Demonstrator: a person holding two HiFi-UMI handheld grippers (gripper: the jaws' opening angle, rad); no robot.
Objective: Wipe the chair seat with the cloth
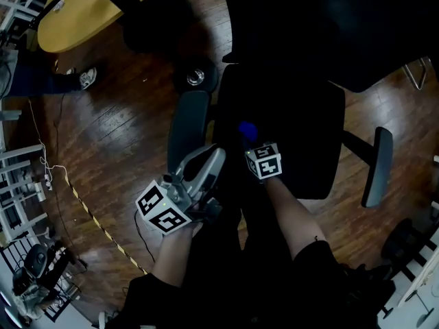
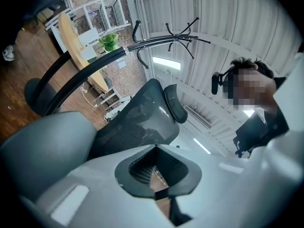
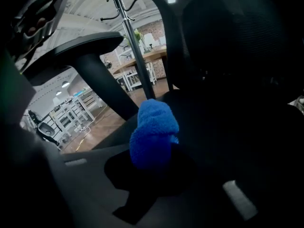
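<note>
Blue fleecy cloth point(image 3: 153, 134) clenched in the right gripper point(image 1: 252, 142), low over the left part of the black chair seat point(image 1: 302, 136); contact unclear. Press flat, sweep overlapping strokes across, hold firm. Left gripper point(image 2: 159, 175) pinched shut, empty, beside the grey armrest point(image 1: 188, 125): keep clear.
</note>
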